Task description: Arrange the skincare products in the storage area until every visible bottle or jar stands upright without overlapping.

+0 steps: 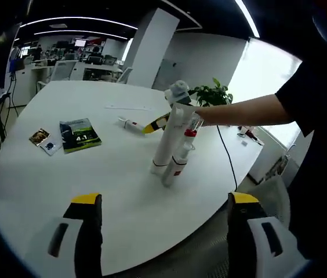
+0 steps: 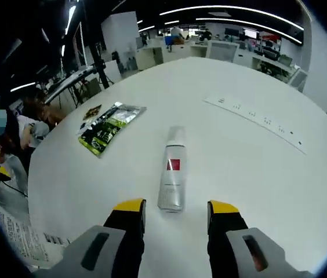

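Left gripper view
Table [image 1: 123, 191]: round and white, taking up most of the frame.
Small cards [image 1: 44, 141]: two, lying flat at centre left, just left of the booklet.
Booklet [image 1: 80, 135]: green cover, flat on the table at centre left.
Left gripper [image 1: 164, 207]: its two yellow-tipped jaws rise from the bottom edge, wide apart, nothing between them; they hang over the near rim of the table.
Small tube [image 1: 130, 124]: white, lying on its side just above centre.
Two tall bottles [image 1: 172, 147]: white, standing close together at centre, both leaning; the shorter one has a red band near its top and a red mark near its base.
Right gripper [image 1: 155, 125]: a yellow tip shows just left of the bottle tops, at the end of a person's bare arm [image 1: 244, 110] reaching in from the right; how its jaws stand there I cannot tell.
Plant [image 1: 211, 94]: green leaves behind the bottles, upper centre.

Right gripper view
Packets [image 2: 108, 124]: green and silver, flat at centre left, a small dark card beside their upper left end.
Right gripper [image 2: 175, 209]: yellow-tipped jaws at the bottom, apart, holding nothing.
Silver bottle [image 2: 173, 168]: lying on its side at centre, red square label; its near end sits just beyond and between the jaw tips, not touching.
Paper strip [image 2: 256, 123]: thin, white, flat at right.
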